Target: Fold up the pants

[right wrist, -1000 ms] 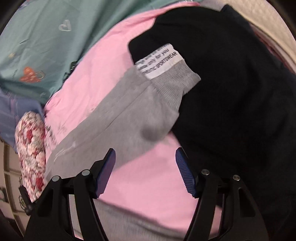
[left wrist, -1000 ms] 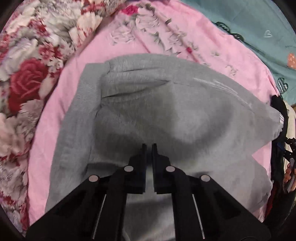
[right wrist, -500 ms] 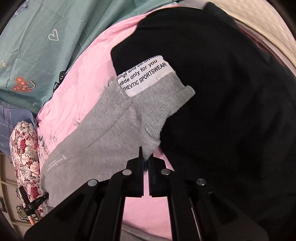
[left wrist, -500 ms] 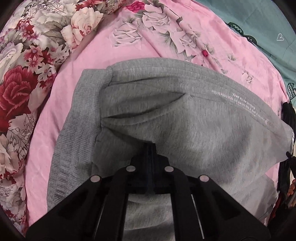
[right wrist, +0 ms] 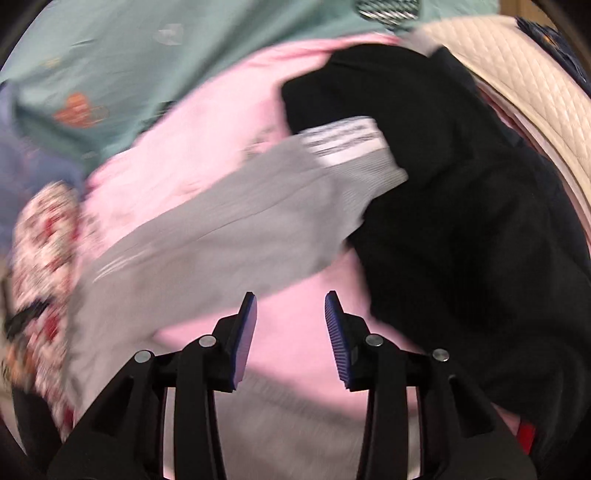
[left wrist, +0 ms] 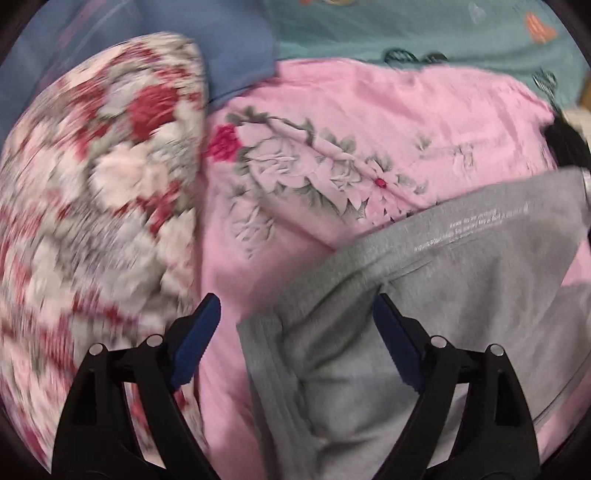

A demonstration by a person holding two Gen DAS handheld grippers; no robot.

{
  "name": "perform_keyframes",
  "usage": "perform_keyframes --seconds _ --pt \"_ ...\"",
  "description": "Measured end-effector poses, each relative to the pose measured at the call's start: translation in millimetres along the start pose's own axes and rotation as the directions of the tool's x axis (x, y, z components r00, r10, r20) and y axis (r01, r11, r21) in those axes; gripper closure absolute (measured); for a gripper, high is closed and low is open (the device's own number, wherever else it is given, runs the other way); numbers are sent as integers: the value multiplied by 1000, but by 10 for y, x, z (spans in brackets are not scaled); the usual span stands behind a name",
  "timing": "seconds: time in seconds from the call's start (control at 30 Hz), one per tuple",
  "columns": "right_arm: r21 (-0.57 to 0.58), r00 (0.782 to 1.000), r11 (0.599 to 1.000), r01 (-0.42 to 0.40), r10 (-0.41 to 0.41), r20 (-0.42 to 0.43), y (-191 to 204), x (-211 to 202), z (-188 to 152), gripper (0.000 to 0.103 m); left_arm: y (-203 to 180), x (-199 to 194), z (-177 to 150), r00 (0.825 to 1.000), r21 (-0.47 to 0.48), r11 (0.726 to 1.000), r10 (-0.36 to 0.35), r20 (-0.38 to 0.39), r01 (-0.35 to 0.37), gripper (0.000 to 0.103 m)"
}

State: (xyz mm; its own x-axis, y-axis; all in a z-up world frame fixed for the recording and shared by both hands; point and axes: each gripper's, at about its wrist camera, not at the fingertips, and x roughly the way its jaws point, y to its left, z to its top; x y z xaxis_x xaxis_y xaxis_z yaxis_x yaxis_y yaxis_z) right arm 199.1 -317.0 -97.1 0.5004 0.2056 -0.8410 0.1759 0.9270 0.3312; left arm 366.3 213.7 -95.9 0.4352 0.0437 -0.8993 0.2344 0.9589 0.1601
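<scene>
1. Pants (left wrist: 424,317), grey, are spread half-folded on the pink bedsheet (left wrist: 369,122).
2. Left gripper (left wrist: 295,332) is opening, clamping nothing.
3. Right gripper (right wrist: 290,332) is opening, empty.
4. Further folds seem left.

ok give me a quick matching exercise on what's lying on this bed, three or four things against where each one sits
Things:
1. grey knit sweatpants
2. black garment
3. red and white floral cushion
4. teal patterned sheet

Places:
A. far edge of the left wrist view, beyond the pink sheet
B. left side of the left wrist view, beside the pink floral sheet
C. spread on the pink sheet, cuff end lying on the dark cloth
D. right side of the right wrist view, under the grey cuff

Pairs: 1-C, 2-D, 3-B, 4-A
</scene>
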Motion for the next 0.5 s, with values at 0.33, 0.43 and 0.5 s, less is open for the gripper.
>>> perform_keyframes --seconds 0.33,0.43,0.5 --pt "-245 998 968 56 -55 8 674 -360 -474 64 25 826 18 947 63 954 -280 -156 293 36" --pt "-411 1000 911 -19 9 -25 1092 -223 -355 61 4 742 -49 939 101 935 -330 -102 340 79" --pt "-518 992 846 -123 91 -87 1518 18 -232 46 31 689 -78 940 97 936 -332 -76 338 83"
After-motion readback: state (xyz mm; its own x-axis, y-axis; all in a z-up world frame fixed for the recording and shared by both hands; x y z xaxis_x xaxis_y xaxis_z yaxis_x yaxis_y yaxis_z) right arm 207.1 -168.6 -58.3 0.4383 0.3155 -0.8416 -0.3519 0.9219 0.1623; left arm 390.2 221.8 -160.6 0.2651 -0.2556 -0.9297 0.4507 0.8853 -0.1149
